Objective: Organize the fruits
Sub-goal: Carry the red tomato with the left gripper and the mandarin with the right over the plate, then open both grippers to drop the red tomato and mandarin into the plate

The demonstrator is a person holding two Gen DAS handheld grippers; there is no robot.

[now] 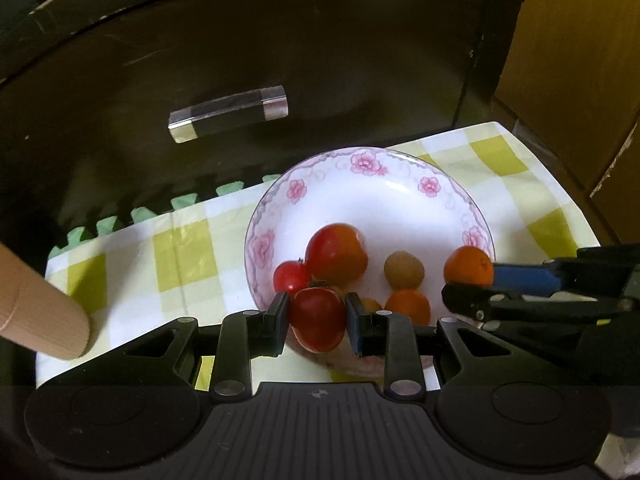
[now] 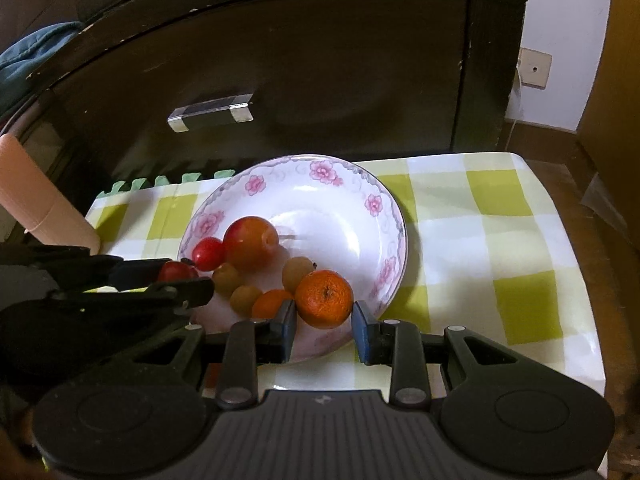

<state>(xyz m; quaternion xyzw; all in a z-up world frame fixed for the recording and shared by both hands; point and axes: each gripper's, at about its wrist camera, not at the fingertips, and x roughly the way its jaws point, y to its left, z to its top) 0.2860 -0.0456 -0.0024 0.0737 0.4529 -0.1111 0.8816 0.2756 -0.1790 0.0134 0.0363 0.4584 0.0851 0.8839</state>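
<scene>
A white plate with a pink-flower rim (image 1: 430,186) (image 2: 374,204) lies on a yellow-checked cloth. My left gripper (image 1: 316,301) is shut on a red tomato (image 1: 317,322) over the plate's near edge. My right gripper (image 2: 325,309) is shut on an orange (image 2: 325,296) at the plate's near right. Each wrist view also shows the other gripper side-on: the right gripper (image 1: 471,281) with its orange (image 1: 469,266), the left gripper (image 2: 188,276) with its tomato (image 2: 176,271). In the plate lie a large red-orange fruit (image 1: 336,254), a small tomato (image 1: 290,276), tan round fruits (image 2: 296,274) and a second orange (image 1: 408,306).
A dark cabinet front with a clear handle (image 1: 228,114) rises just behind the small table. A beige ribbed cylinder (image 1: 44,312) lies on the cloth at the left. The checked cloth (image 2: 500,240) reaches to the table's right edge, beyond which wooden furniture (image 1: 580,40) stands.
</scene>
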